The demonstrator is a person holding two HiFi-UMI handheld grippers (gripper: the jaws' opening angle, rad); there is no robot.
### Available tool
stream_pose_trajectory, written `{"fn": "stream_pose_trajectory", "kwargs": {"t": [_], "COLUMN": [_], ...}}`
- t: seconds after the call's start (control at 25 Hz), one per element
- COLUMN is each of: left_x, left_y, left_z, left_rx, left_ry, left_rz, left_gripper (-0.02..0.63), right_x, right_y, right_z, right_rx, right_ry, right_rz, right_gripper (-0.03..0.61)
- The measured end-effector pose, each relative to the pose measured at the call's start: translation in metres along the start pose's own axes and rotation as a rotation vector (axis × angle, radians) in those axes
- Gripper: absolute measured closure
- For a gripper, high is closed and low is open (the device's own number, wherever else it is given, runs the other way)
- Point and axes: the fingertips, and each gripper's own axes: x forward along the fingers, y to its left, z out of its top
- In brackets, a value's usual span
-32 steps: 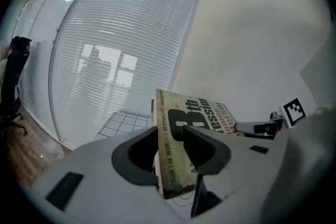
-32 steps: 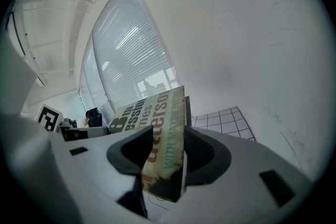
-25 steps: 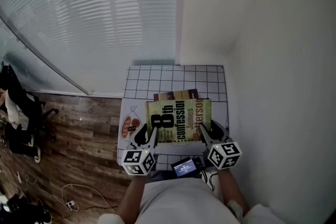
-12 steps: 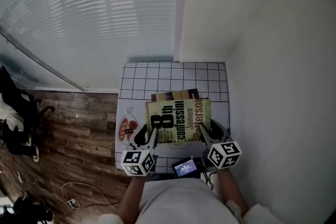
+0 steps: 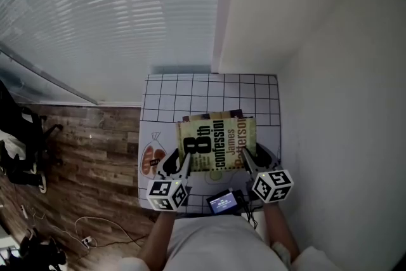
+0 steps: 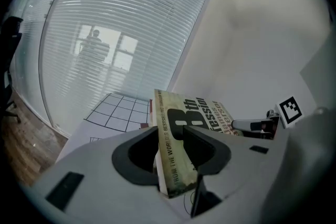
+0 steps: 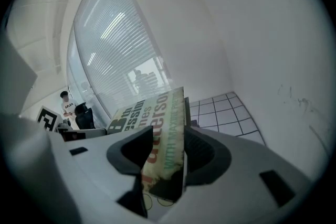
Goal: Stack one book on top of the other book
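Currently clamped on opposite edges of likely stiff, fairly heavy book [image 5: 217, 144]: left gripper [image 5: 181, 162], right gripper [image 5: 249, 159]. Keep level over lower book [image 5: 206, 116]; grip edges mid-length.

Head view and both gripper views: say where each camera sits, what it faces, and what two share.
Head view: on the head, steeply down at table, yellow book, left gripper, right gripper; forearms show.
Left gripper view: on the left gripper, along its jaws gripping the yellow book; right gripper beyond.
Right gripper view: mirrored, left gripper beyond.
Shared: the yellow book.
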Motion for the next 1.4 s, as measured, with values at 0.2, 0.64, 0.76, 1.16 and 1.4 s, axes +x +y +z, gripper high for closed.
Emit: {"fn": "stream_pose_trajectory", "kwargs": {"t": [0.2, 0.64, 0.76, 1.16, 1.4], "left_x": [0.013, 0.035, 0.041, 0.062, 0.071], "left_y": [0.007, 0.020, 0.023, 0.034, 0.038], "left_z": [-0.002, -0.007, -0.010, -0.026, -0.040], "left_rx": [-0.012, -0.024, -0.027, -0.025, -0.017], "left_ry": [0.018, 0.061, 0.077, 0.135, 0.187], "left_rz": [-0.003, -0.007, -0.012, -0.010, -0.014], "left_gripper": [0.460, 0.460, 0.460, 0.460, 0.460], "right_x": [0.013, 0.039, 0.044, 0.068, 0.078], "right_y": [-0.006, -0.017, -0.020, -0.035, -0.043], "right_z": [0.002, -0.002, -0.006, -0.019, -0.028], "right_rx": [0.005, 0.014, 0.016, 0.021, -0.002], "right_ry": [0.017, 0.056, 0.068, 0.121, 0.152], "right_rz": [-0.008, -0.020, -0.021, -0.032, -0.050], "right_gripper": [0.394, 0.394, 0.394, 0.393, 0.390]}}
